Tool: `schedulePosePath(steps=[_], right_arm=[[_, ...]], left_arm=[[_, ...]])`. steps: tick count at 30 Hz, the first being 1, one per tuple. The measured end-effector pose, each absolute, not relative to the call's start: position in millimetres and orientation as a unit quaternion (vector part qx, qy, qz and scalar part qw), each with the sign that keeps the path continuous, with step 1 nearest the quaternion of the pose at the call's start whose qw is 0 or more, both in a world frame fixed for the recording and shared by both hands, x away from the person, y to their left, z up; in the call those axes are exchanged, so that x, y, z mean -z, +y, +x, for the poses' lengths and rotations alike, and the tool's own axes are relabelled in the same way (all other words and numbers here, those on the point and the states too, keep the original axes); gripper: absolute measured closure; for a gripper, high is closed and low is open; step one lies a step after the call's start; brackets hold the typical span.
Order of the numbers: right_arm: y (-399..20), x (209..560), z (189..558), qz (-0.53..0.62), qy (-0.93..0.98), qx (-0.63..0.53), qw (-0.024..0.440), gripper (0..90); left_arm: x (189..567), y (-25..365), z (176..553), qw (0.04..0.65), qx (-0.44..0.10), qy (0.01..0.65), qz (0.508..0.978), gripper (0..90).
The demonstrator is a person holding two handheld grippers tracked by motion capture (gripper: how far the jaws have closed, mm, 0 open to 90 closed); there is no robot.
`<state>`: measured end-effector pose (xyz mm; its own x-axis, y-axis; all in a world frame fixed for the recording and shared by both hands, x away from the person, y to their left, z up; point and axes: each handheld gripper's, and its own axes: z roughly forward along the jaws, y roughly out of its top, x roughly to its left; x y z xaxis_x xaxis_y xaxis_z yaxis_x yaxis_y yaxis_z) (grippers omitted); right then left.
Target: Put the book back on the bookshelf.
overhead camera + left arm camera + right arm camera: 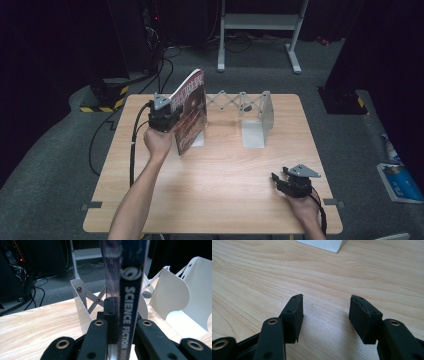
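A thin book (190, 112) with a dark red cover stands upright and slightly tilted at the table's back left. Its dark spine (130, 302) reads "SCIENCE FICTION". My left gripper (175, 121) is shut on the book at its spine, and in the left gripper view (125, 325) both black jaws press its sides. Just behind and to the right of the book stands a white expandable book rack (257, 117) with scissor links, its panels (175, 297) upright. My right gripper (278, 179) rests low at the table's front right, open with nothing between its fingers (325, 312).
The wooden table (225, 180) has bare surface between the two hands. A corner of the rack's base (324, 243) lies ahead of the right gripper. On the floor are cables (102, 130), a black-and-yellow striped box (107, 97), a grey stand (260, 22) and a blue item (397, 182).
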<state>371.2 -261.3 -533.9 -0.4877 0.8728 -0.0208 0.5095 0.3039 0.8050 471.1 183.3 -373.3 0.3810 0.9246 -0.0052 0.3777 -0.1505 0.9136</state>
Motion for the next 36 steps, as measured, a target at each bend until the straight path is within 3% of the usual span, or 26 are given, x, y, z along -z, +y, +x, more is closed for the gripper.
schedulePosePath(steps=[36], right_arm=[[-261,534,371,0.447,0.772,-0.384,0.236,45.1]], left_arm=[[369,202,473,0.423,-0.281,0.492,0.707,73.9]])
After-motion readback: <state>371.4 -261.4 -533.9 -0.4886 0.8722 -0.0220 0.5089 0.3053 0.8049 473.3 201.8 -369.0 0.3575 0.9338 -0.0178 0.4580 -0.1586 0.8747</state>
